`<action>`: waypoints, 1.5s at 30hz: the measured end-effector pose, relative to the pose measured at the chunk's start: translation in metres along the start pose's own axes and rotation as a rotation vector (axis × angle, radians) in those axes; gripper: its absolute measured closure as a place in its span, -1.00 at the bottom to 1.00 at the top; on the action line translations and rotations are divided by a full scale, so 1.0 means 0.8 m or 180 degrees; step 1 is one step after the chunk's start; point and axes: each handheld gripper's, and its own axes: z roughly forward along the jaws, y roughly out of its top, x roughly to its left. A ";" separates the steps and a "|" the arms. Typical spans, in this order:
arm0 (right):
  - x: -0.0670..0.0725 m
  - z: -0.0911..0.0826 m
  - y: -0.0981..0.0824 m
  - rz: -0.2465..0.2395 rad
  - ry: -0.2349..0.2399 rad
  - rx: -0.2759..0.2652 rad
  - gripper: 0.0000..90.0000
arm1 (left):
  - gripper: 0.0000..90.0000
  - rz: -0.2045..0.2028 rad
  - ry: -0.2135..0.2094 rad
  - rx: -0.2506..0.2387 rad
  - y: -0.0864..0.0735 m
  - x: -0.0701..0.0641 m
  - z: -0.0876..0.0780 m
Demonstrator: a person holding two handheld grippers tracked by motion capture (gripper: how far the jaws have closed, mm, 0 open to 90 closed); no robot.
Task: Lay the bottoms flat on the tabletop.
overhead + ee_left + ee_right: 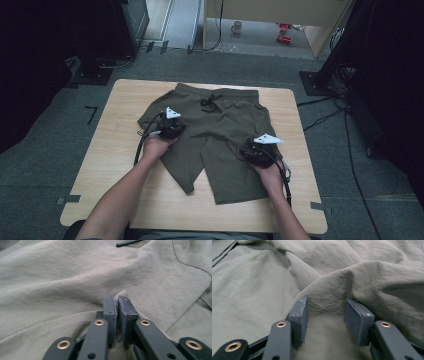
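Olive-green shorts [225, 125] lie spread on the wooden table [115, 150], waistband at the far side, with a black drawstring [210, 102] knotted at its middle. My left gripper [171, 129] rests on the shorts' left leg near the hip. In the left gripper view its jaws [117, 300] are shut, pinching a thin ridge of the shorts' fabric [75, 277]; the drawstring's end [128, 243] lies beyond. My right gripper [259, 151] sits on the right leg. Its jaws [325, 305] stand apart, and a raised fold of the shorts [329, 285] bulges between the pads without being squeezed.
Bare wood shows at the table's left side and near edge. Cables [325, 117] run over the grey floor to the right, by a black stand [345, 45]. A mug [236, 26] and red objects [285, 37] lie on the floor far behind.
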 end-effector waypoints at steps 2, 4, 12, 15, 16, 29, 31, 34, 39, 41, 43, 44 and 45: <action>0.000 0.000 0.000 -0.0004 0.0000 0.0001 0.17 | 0.97 -0.0062 0.0013 0.0056 0.002 0.002 -0.005; 0.002 0.000 -0.001 -0.0047 -0.0027 0.0006 0.15 | 0.98 -0.0068 -0.0001 0.0065 0.003 0.003 -0.013; 0.005 -0.004 -0.005 -0.0124 -0.0038 0.0017 0.15 | 0.98 -0.0143 -0.0052 -0.0147 -0.004 0.013 -0.062; 0.005 -0.006 -0.006 -0.0122 -0.0029 0.0018 0.15 | 0.98 -0.0186 -0.0065 -0.0218 -0.011 0.013 -0.078; 0.004 -0.006 -0.006 -0.0111 -0.0015 0.0015 0.15 | 0.98 -0.0175 -0.0066 -0.0240 -0.013 0.013 -0.083; 0.007 -0.012 -0.012 -0.0277 -0.0036 0.0041 0.07 | 0.98 -0.0155 -0.0063 -0.0215 -0.072 0.018 -0.157; 0.007 -0.014 -0.013 -0.0273 -0.0018 0.0043 0.05 | 0.98 -0.0150 -0.0075 -0.0203 -0.082 0.020 -0.166; 0.007 -0.016 -0.015 -0.0266 0.0004 0.0046 0.02 | 0.98 -0.0184 -0.0062 -0.0212 -0.097 0.025 -0.180; 0.008 -0.019 -0.018 -0.0268 0.0020 0.0052 -0.01 | 0.98 -0.0246 -0.0015 -0.0213 -0.117 0.032 -0.199; 0.008 -0.020 -0.018 -0.0277 0.0022 0.0054 -0.02 | 0.97 -0.0244 0.0005 -0.0198 -0.125 0.033 -0.206; 0.008 -0.021 -0.019 -0.0288 0.0031 0.0056 -0.03 | 0.97 -0.0196 0.0019 -0.0179 -0.133 0.035 -0.212; 0.008 -0.021 -0.020 -0.0283 0.0035 0.0059 -0.04 | 0.97 -0.0193 0.0043 -0.0148 -0.139 0.038 -0.215; 0.008 -0.022 -0.021 -0.0288 0.0039 0.0057 -0.04 | 0.97 -0.0224 0.0031 -0.0154 -0.142 0.040 -0.217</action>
